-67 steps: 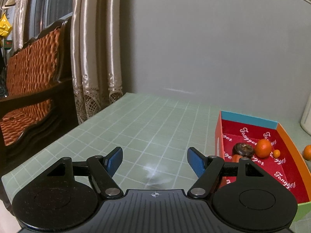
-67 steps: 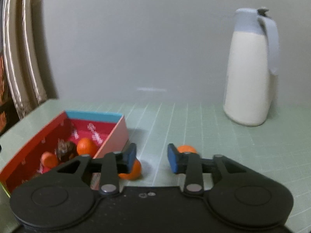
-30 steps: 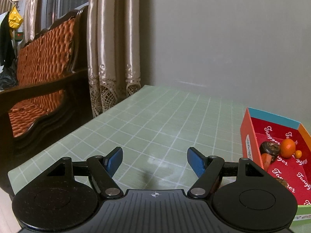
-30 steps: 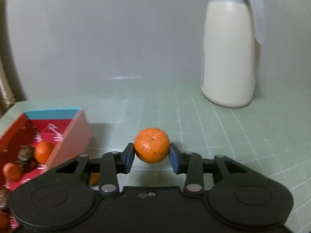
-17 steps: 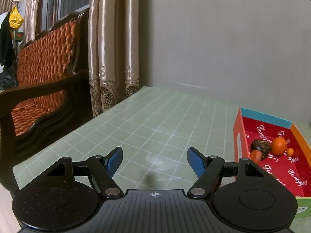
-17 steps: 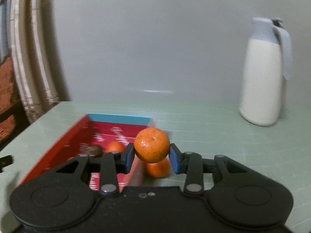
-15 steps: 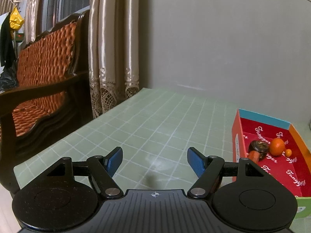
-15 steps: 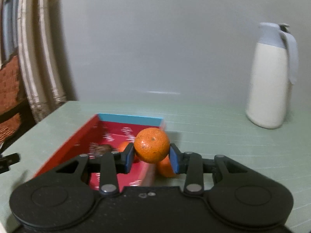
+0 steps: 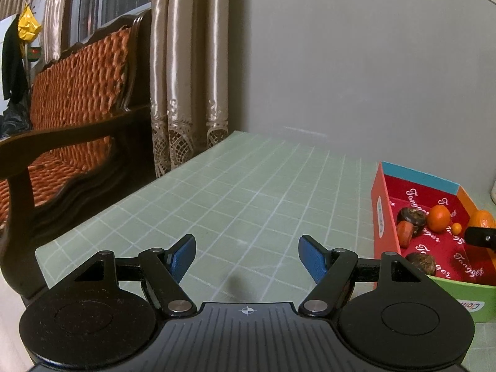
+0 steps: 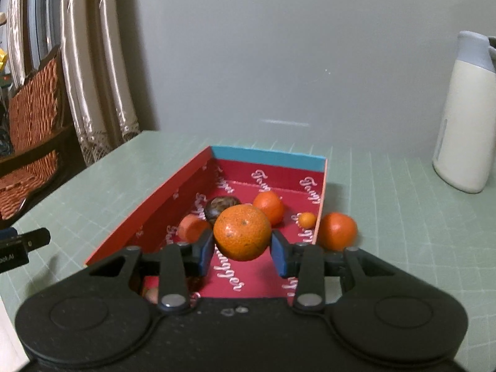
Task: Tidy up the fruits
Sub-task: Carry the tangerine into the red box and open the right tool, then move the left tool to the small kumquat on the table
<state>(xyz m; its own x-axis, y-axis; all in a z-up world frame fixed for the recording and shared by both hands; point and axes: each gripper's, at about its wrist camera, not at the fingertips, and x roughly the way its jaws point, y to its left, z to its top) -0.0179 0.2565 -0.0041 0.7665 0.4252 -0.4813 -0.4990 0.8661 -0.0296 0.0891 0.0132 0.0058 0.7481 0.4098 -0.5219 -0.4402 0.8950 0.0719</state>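
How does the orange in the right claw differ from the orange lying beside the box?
The clawed orange hangs above the box in the right claw, whose jaws have just been opening; the outside orange rests on the table beside it. The clawed orange is paler and speckled; the outside orange deeper red-orange. Both are round citrus.

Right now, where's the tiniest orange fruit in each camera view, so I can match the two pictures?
Left wrist: the tiniest orange fruit is at the far right, inside the red box, just right of a bigger orange.
Right wrist: it sits right of centre, close to the box's right wall.
Shared landmark: the box's blue end wall.
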